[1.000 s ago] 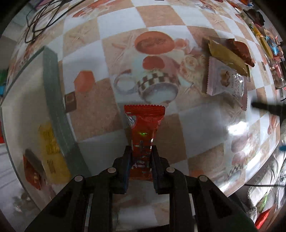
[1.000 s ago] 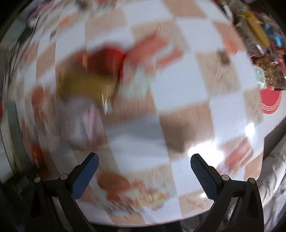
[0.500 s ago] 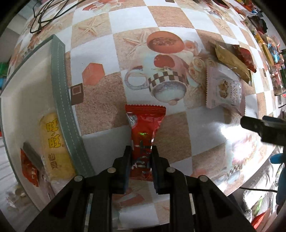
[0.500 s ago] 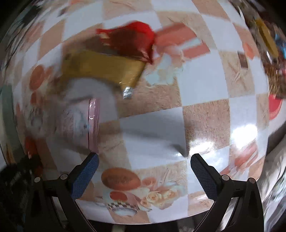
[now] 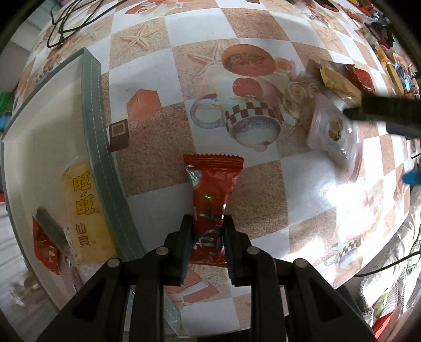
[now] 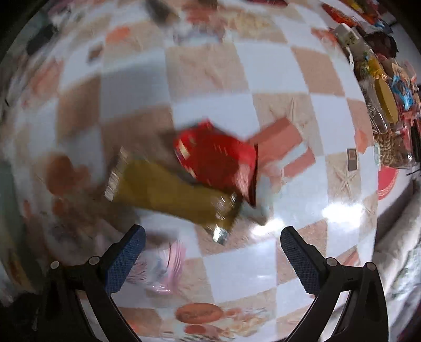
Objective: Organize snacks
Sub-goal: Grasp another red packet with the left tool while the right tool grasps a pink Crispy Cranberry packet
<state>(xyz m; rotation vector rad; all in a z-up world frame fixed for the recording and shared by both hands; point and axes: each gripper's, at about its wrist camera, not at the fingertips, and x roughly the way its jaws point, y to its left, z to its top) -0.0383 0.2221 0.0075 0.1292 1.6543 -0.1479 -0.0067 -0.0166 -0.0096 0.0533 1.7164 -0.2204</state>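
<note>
My left gripper [image 5: 207, 221] points down over the table with a red snack packet [image 5: 213, 181] between its pads; the jaws are opening, and the pads still touch the packet. To its left is a white bin with a grey-green rim [image 5: 92, 105] that holds a yellow packet [image 5: 84, 210] and a red one [image 5: 44, 250]. My right gripper [image 6: 211, 252] is wide open and holds nothing. It hovers over a gold packet [image 6: 168, 192], a red packet [image 6: 218, 160] and a pink packet [image 6: 163, 265]. The right wrist view is blurred.
The table has a checked, printed cloth [image 5: 250, 39]. A pile of several more snacks [image 6: 386, 105] lies at the far right edge. Black cables [image 5: 65, 21] lie at the far left corner. The right gripper's finger [image 5: 381, 110] reaches in over the pink packet [image 5: 334, 131].
My left gripper carried the red packet closer to the bin, which shows more of its inside. My right gripper moved over the gold and red packets, now central in its view.
</note>
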